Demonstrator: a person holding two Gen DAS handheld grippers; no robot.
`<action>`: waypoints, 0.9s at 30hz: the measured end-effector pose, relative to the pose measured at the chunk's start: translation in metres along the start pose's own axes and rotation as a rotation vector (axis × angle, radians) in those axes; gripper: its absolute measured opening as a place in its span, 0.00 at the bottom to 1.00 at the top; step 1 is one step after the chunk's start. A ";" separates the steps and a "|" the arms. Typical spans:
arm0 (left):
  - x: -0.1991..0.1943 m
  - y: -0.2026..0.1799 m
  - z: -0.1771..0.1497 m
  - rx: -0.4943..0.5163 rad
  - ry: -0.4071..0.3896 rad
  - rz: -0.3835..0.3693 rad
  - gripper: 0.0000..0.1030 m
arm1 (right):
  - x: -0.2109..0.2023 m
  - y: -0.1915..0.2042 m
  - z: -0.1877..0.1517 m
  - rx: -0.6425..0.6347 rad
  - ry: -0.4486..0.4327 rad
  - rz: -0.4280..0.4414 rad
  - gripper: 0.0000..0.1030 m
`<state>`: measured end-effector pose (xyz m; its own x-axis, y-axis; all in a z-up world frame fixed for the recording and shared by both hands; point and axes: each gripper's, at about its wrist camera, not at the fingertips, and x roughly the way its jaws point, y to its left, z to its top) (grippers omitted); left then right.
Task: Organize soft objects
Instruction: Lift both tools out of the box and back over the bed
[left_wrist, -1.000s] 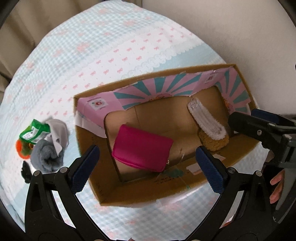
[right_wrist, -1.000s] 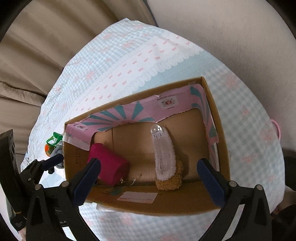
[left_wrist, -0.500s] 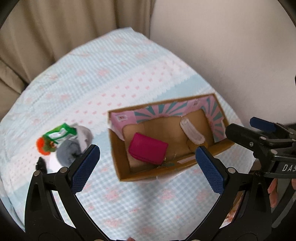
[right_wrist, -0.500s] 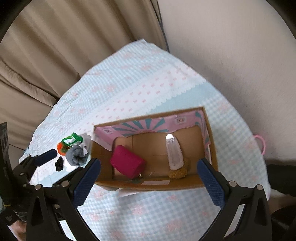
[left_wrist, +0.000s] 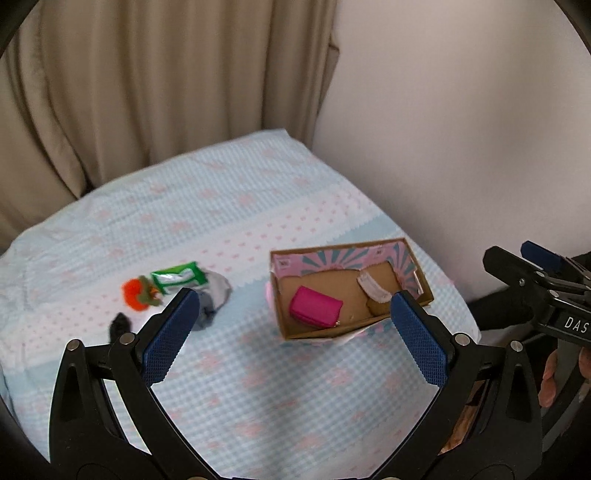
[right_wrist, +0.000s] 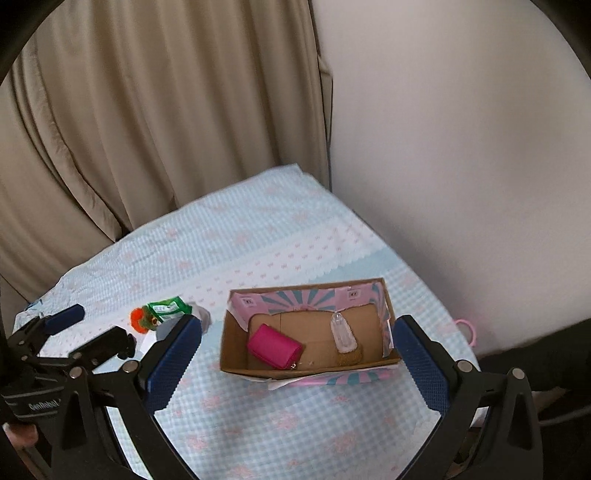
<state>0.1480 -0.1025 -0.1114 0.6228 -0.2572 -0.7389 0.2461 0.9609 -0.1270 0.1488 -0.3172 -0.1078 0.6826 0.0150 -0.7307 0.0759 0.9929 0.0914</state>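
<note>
Both the left hand-held gripper (left_wrist: 293, 336) and the right hand-held gripper (right_wrist: 297, 363) hang wide open and empty above the near edge of the bed (right_wrist: 258, 424), probably pulled up to get a view of everything. The cardboard box (right_wrist: 306, 371) on the right already holds a pink pouch (right_wrist: 274, 346) and a fuzzy slipper (right_wrist: 345, 341), so it looks like the collecting spot. A little pile to its left, with a green packet (left_wrist: 177, 277), an orange fuzzy thing (left_wrist: 133, 293) and a grey sock (left_wrist: 216, 295), looks like what's left to sort.
</note>
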 end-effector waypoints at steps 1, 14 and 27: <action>-0.008 0.005 -0.002 0.001 -0.007 0.002 0.99 | -0.011 0.008 -0.003 -0.007 -0.017 -0.012 1.00; -0.110 0.114 -0.063 -0.011 -0.120 0.101 0.99 | -0.075 0.106 -0.066 -0.033 -0.107 -0.036 1.00; -0.109 0.246 -0.093 -0.049 -0.085 0.161 0.99 | -0.041 0.207 -0.096 -0.011 -0.082 0.051 1.00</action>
<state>0.0715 0.1712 -0.1240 0.7120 -0.1054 -0.6942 0.1028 0.9937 -0.0454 0.0669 -0.1005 -0.1241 0.7426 0.0560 -0.6674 0.0320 0.9924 0.1189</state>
